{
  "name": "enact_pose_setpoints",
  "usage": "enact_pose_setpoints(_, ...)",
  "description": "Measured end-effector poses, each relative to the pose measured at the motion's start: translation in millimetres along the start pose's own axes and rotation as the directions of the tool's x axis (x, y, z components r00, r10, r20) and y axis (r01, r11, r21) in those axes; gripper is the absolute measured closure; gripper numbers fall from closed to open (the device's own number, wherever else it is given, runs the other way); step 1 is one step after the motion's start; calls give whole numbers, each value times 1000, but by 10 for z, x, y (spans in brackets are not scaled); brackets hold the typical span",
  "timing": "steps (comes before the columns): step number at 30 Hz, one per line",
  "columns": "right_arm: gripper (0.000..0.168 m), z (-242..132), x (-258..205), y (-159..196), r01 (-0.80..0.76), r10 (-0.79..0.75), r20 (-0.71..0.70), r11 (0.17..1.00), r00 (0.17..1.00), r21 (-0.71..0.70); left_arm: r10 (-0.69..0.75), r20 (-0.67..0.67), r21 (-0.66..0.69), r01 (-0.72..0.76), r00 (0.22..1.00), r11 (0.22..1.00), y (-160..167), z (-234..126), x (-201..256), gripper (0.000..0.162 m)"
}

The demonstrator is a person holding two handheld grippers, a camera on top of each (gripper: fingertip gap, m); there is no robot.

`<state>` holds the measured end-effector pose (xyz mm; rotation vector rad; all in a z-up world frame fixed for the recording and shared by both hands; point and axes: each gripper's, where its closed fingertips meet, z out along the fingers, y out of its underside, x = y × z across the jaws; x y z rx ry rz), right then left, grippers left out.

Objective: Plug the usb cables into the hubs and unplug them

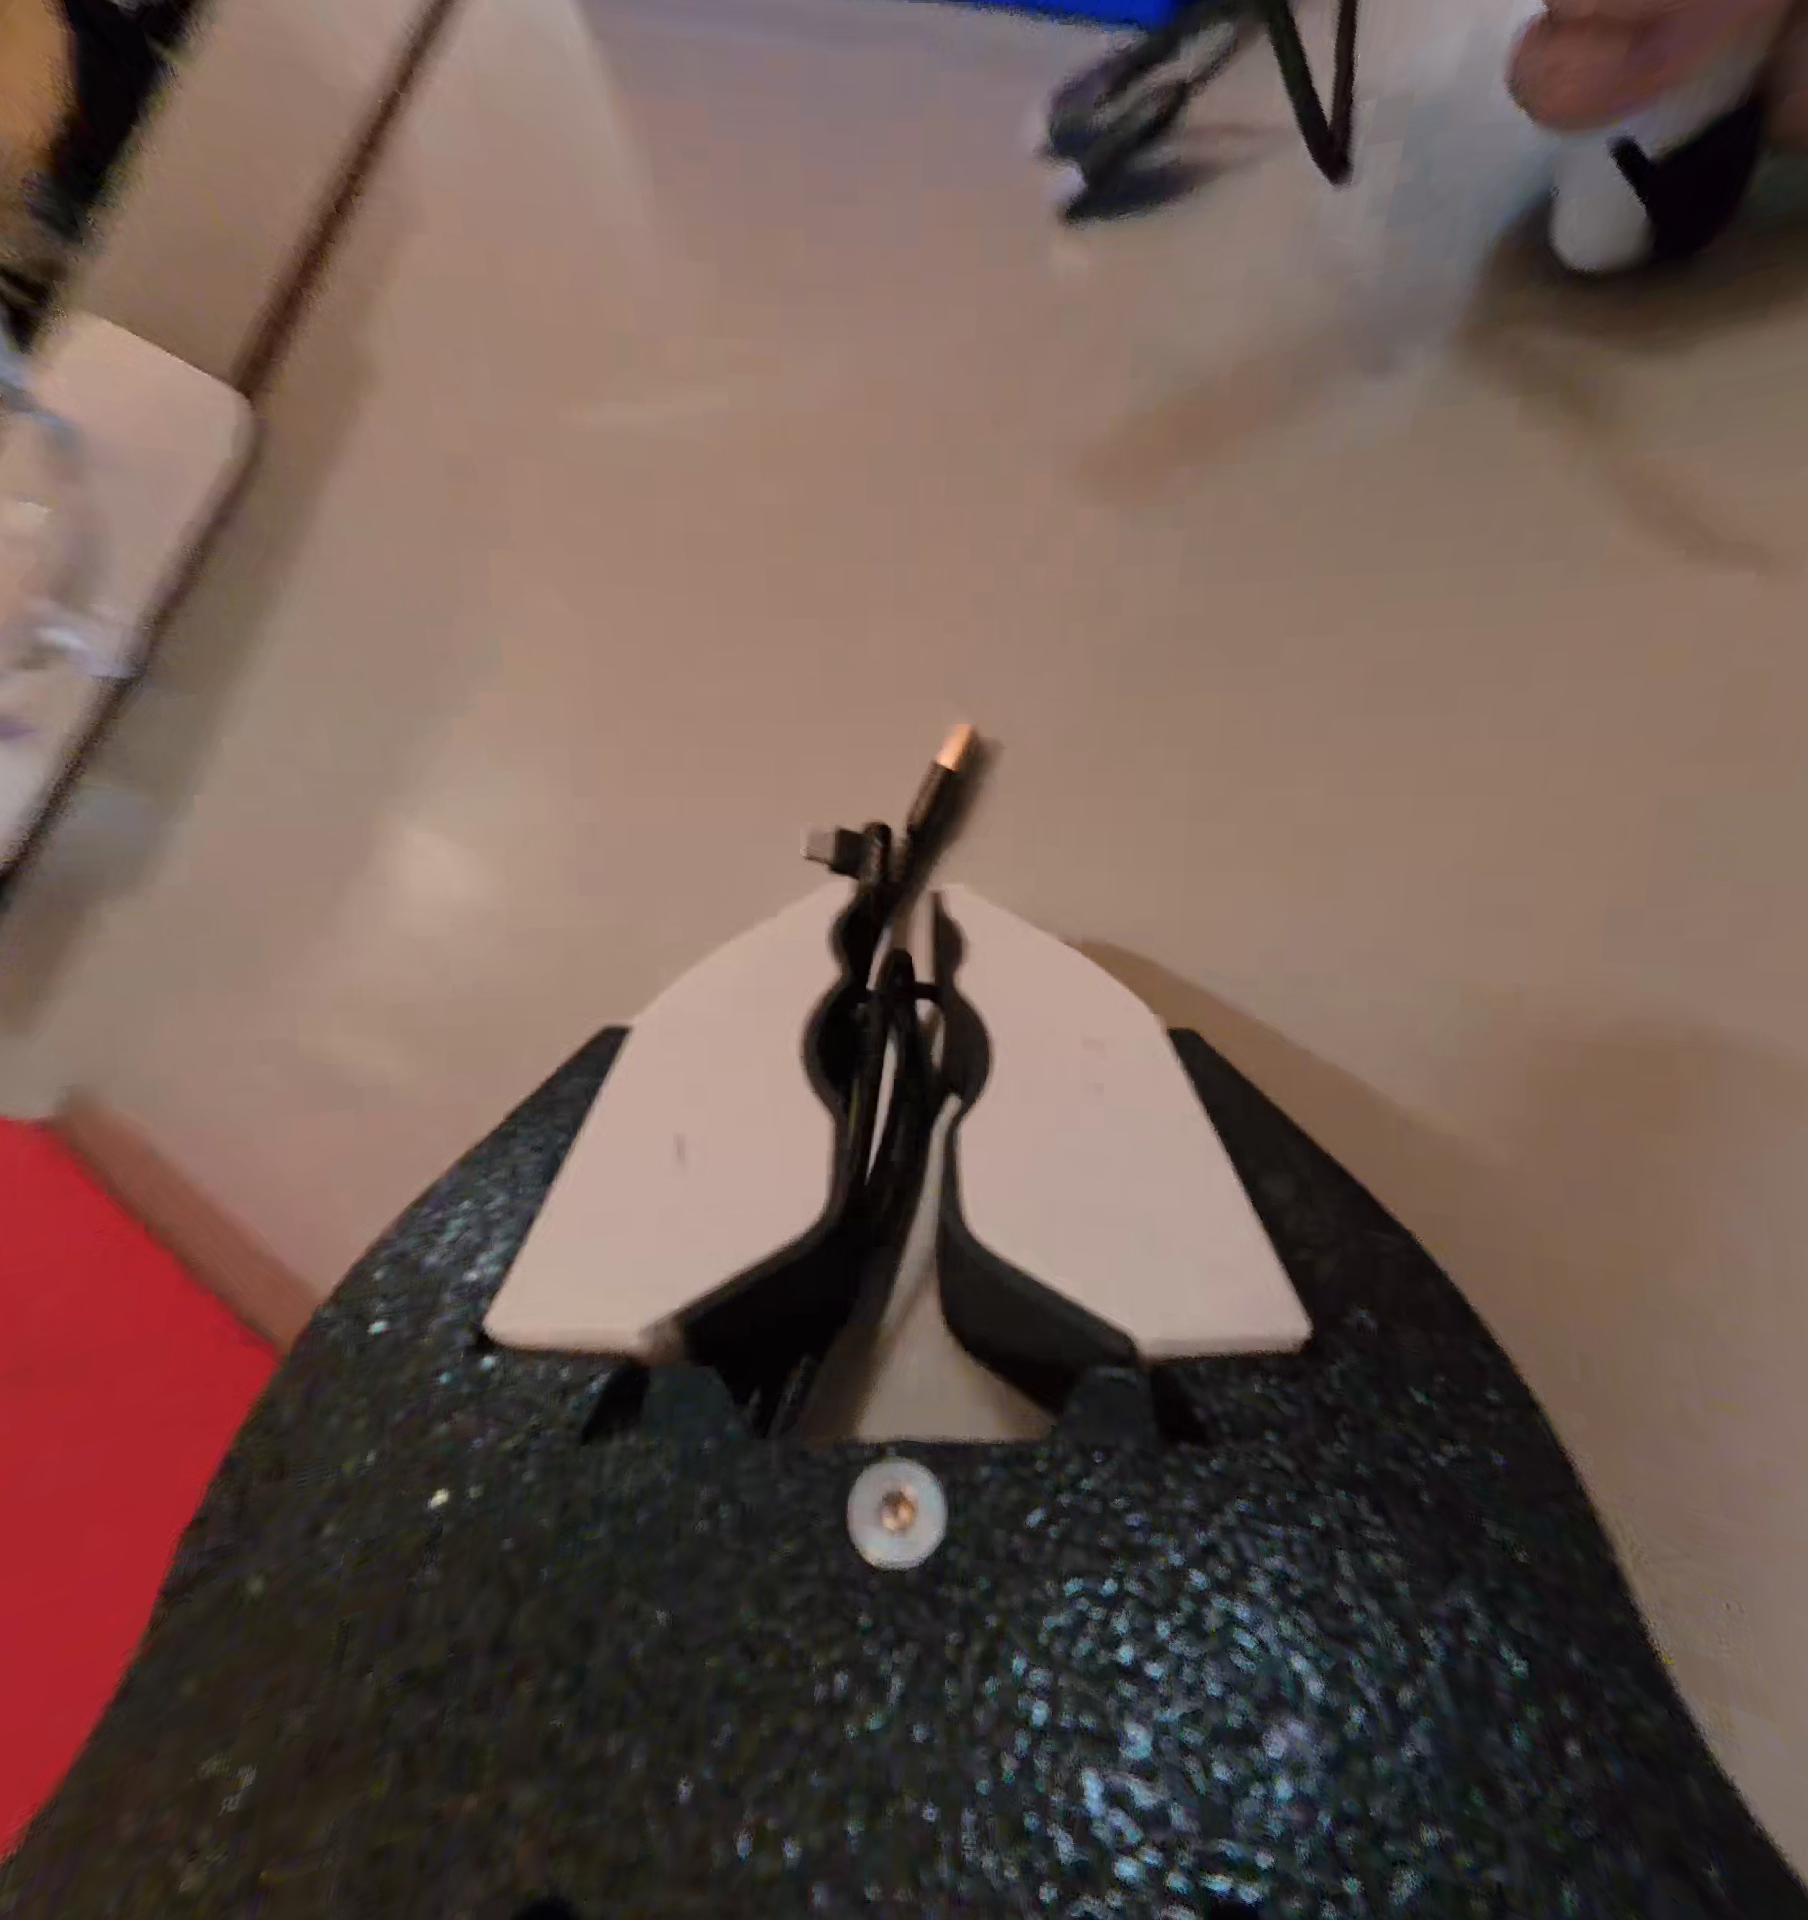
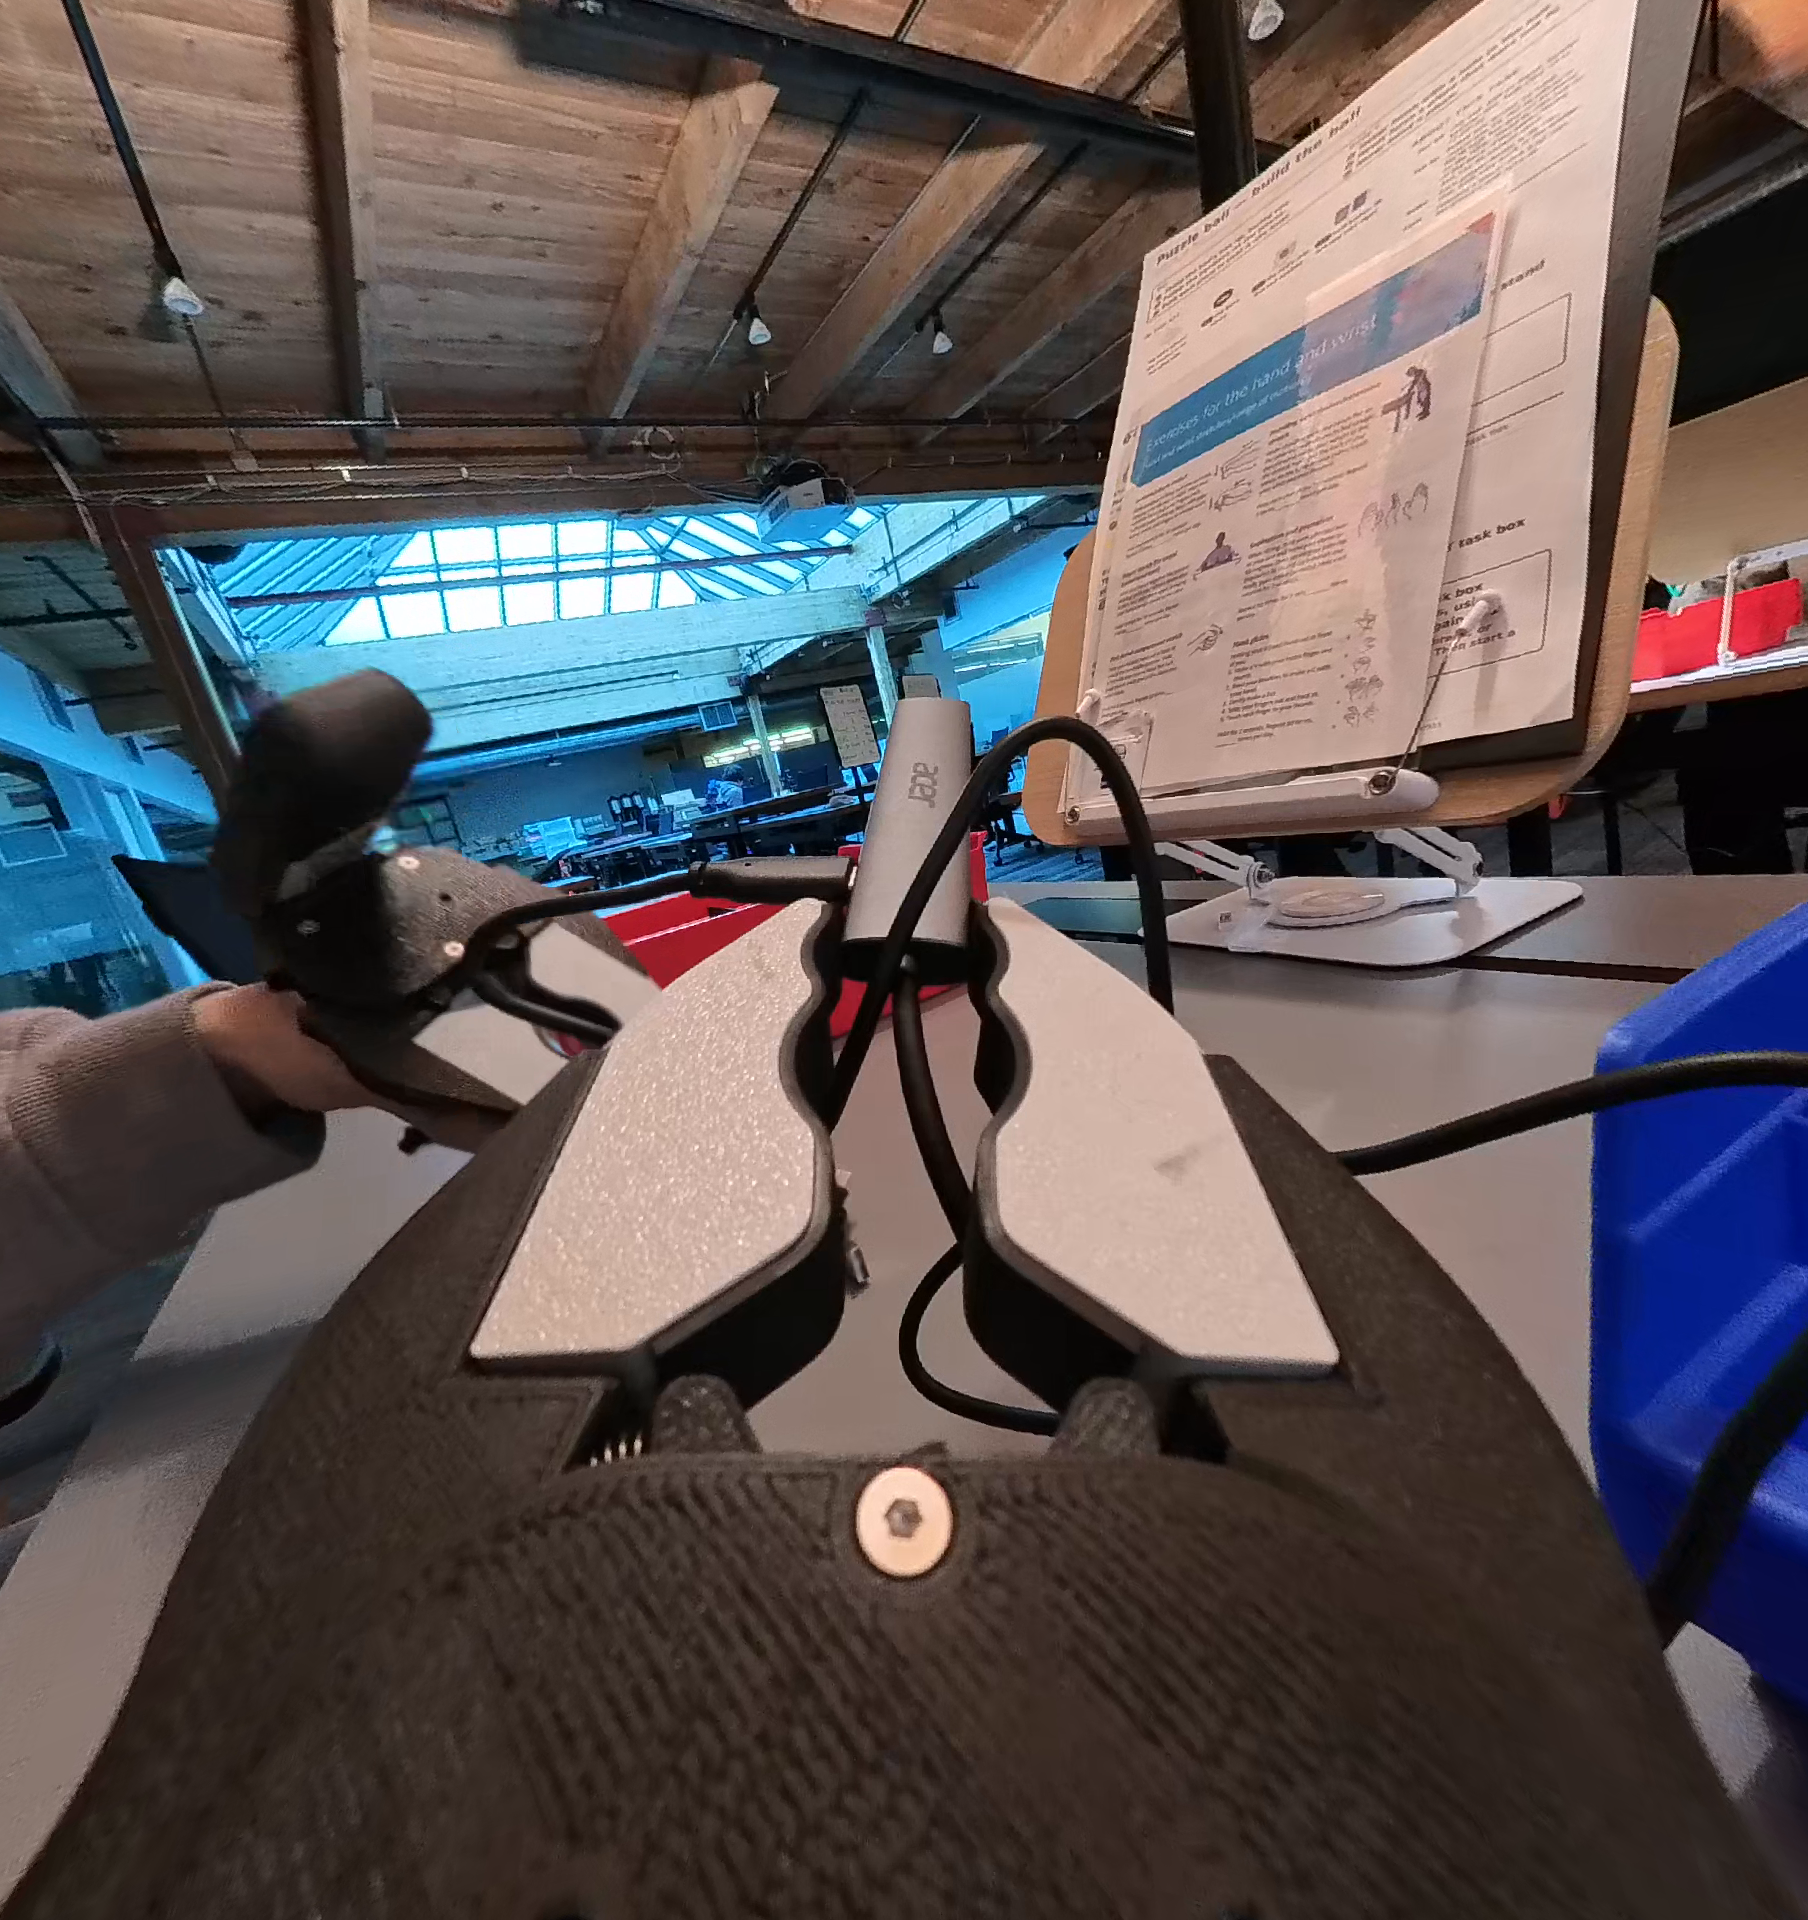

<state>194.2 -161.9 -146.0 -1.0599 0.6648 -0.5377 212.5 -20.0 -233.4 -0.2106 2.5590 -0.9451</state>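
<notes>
My left gripper point(image 1: 895, 899) is shut on a bundle of black USB cable point(image 1: 879, 1081). A plug with a bare metal tip point(image 1: 954, 750) and a smaller plug point(image 1: 825, 840) stick out past the fingertips, above the beige table point(image 1: 1295, 831). My right gripper point(image 2: 905, 920) is shut on the lower end of a grey hub point(image 2: 915, 821) and holds it upright. The hub's black cable point(image 2: 926, 1132) loops between the fingers. In the right wrist view the left gripper point(image 2: 567, 987) is at the left, and a black plug point(image 2: 765, 878) lies against the hub's left side. Whether it is inserted cannot be told.
A document stand point(image 2: 1347, 520) with papers stands behind the hub on the table point(image 2: 1399, 1039). A blue bin point(image 2: 1731, 1247) sits close at the right with a black cable point(image 2: 1606, 1091) running to it. A red bin point(image 2: 692, 935) is behind the fingers. A red surface point(image 1: 79, 1351) lies off the table's left edge. Left tips to right tips: about 15 cm.
</notes>
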Motion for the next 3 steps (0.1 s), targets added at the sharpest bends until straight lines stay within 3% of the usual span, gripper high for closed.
enact_pose_setpoints(1,145,0,1,0,0,0,0,1000,1000,0,21,42,-1,-21,999,1000,-53,-26,-19,139)
enact_pose_setpoints(3,145,2,-5,2,3,-3,2,1000,1000,-1,51,97,-53,-46,994,998,-75,-13,-18,134)
